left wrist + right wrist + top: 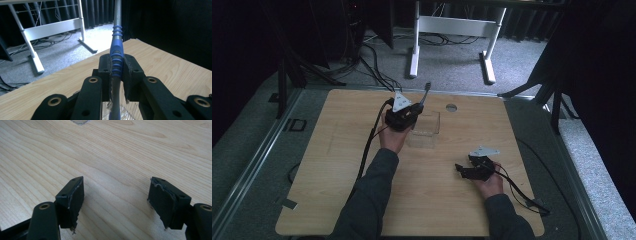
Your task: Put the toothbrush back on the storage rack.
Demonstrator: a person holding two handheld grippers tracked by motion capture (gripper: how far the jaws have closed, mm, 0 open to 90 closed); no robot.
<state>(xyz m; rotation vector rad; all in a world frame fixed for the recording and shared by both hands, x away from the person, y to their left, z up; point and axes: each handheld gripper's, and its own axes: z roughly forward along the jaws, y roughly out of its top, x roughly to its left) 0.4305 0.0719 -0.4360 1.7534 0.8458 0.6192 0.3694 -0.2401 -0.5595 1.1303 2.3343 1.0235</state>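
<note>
Jaws of the left gripper [117,72] clamp a ribbed blue-grey pen [117,50]; right gripper [116,200] gapes over woodgrain.

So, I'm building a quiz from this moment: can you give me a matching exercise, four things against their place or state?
Things:
1. left gripper
2. right gripper
3. clear container
4. blue-handled tool

Places or states:
A. jaws apart, nothing between them, over bare wood
B. sticks up out of the closed jaws
C. jaws closed on a handle
D. sits on the wooden table, beside the left hand

Pairs: 1-C, 2-A, 3-D, 4-B
</note>
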